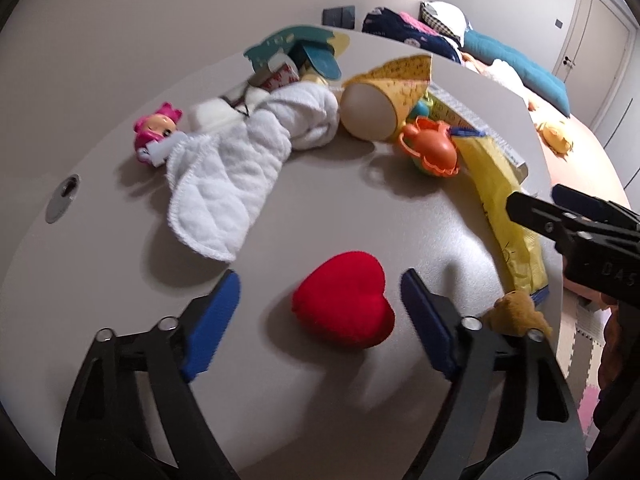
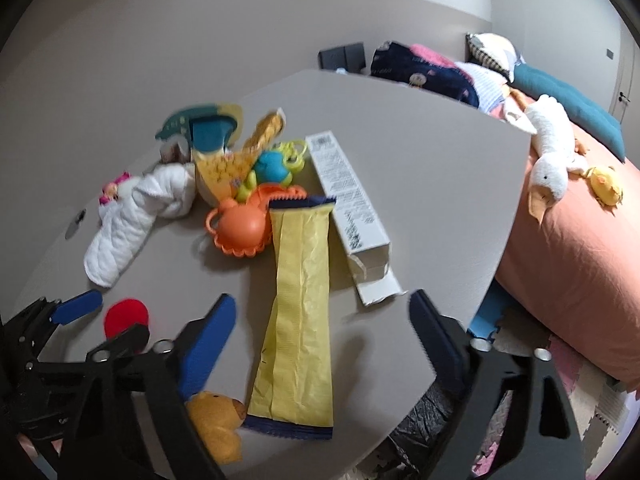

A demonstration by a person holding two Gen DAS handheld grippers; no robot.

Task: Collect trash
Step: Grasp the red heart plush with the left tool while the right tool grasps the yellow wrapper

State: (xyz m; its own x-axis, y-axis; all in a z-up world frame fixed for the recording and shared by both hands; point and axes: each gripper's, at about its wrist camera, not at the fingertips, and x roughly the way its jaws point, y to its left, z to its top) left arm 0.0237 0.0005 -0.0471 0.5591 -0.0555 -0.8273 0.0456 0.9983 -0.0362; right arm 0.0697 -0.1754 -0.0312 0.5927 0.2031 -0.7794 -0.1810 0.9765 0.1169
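A long yellow snack wrapper (image 2: 300,304) lies flat on the grey table (image 2: 420,160), and my right gripper (image 2: 324,332) is open above it, empty. An opened white carton (image 2: 348,204) lies just right of the wrapper. The wrapper also shows in the left wrist view (image 1: 504,200). My left gripper (image 1: 320,312) is open and empty, its fingers either side of a red plush heart (image 1: 344,300). The right gripper's fingers (image 1: 532,208) reach in over the wrapper in the left wrist view.
Orange toy pot (image 2: 240,224), white cloth (image 1: 232,160), pink-haired doll (image 1: 156,132), yellow paper cup (image 1: 384,100), teal card pieces (image 1: 296,48) and a brown plush bear (image 2: 216,424) clutter the table. A bed (image 2: 580,260) with a plush goose (image 2: 548,160) stands right. Black bag (image 2: 420,428) below the edge.
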